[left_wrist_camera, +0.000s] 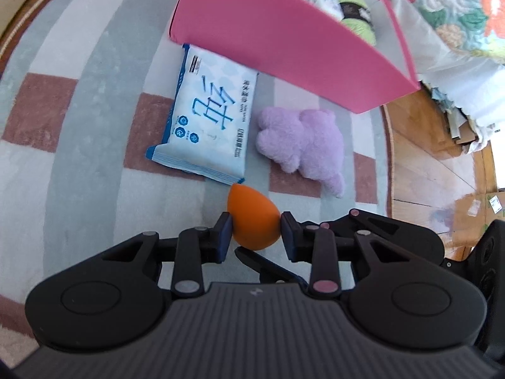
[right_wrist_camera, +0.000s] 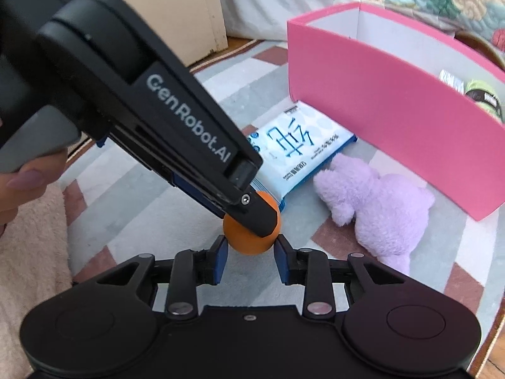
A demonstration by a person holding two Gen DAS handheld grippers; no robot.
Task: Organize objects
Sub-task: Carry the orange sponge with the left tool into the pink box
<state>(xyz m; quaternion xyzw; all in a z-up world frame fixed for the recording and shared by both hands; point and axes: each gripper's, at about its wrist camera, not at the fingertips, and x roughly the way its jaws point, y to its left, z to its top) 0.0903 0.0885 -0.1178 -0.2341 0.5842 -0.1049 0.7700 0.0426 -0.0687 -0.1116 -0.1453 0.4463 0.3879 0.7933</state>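
One orange egg-shaped sponge point(left_wrist_camera: 254, 221) sits on the checked rug point(left_wrist_camera: 94, 145), pinched between the left gripper point(left_wrist_camera: 255, 232) jaws, while the right gripper point(right_wrist_camera: 251, 249) jaws flank it, contact unclear. Nearby lie one wipes pack point(left_wrist_camera: 205, 120) and one purple plush toy point(left_wrist_camera: 303, 145); the one pink box point(left_wrist_camera: 284, 38) holds one green yarn skein point(left_wrist_camera: 356, 9).

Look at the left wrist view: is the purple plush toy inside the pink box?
No, the purple plush toy lies on the rug beside the pink box.

The left gripper point(right_wrist_camera: 252, 218) bears "GenRobot.AI" in white letters. The tissue pack point(left_wrist_camera: 205, 117) shows 1 large blue Chinese character; its small print is unreadable.
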